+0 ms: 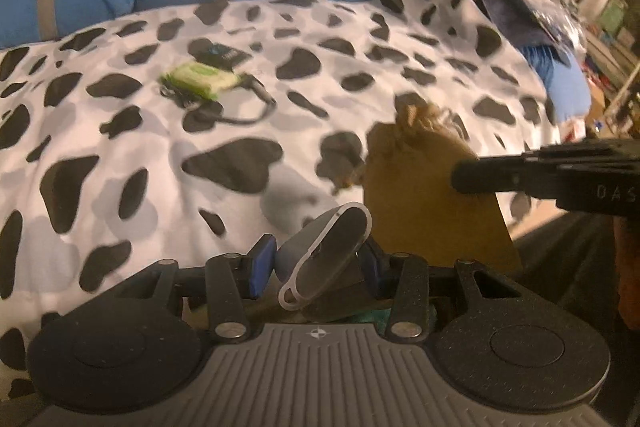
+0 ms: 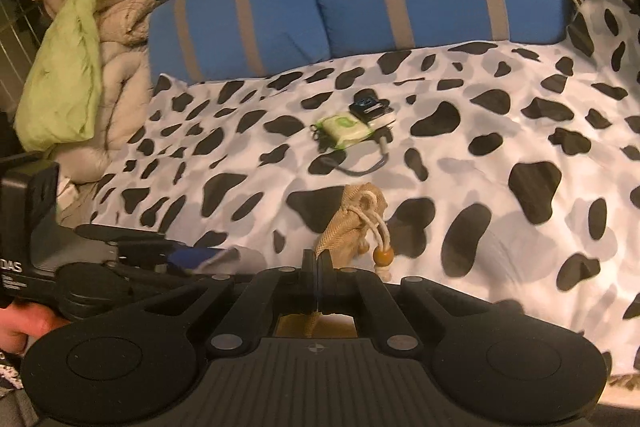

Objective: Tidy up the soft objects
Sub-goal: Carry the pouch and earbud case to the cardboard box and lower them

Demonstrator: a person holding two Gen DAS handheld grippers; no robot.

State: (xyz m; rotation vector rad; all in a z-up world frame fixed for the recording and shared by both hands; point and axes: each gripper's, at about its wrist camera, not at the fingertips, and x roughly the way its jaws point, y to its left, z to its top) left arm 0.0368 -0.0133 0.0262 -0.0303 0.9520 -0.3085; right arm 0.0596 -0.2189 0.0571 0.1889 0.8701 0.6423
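In the left wrist view, the left gripper (image 1: 316, 263) is partly open and clamps a small grey case with a clear loop (image 1: 320, 259) between its blue pads, while the right gripper (image 1: 464, 177), coming in from the right, pinches the tan drawstring pouch (image 1: 424, 195) above the cow-print bedcover (image 1: 160, 167). In the right wrist view, the right gripper (image 2: 317, 267) is fully closed on the pouch's fabric (image 2: 348, 223), which hangs just ahead of its fingertips with the wooden bead (image 2: 382, 257) beside, and the left gripper (image 2: 188, 255) is near on the left. The step seems to be putting the case into the pouch, so the next move probably needs the pouch mouth opened and the case brought to it.
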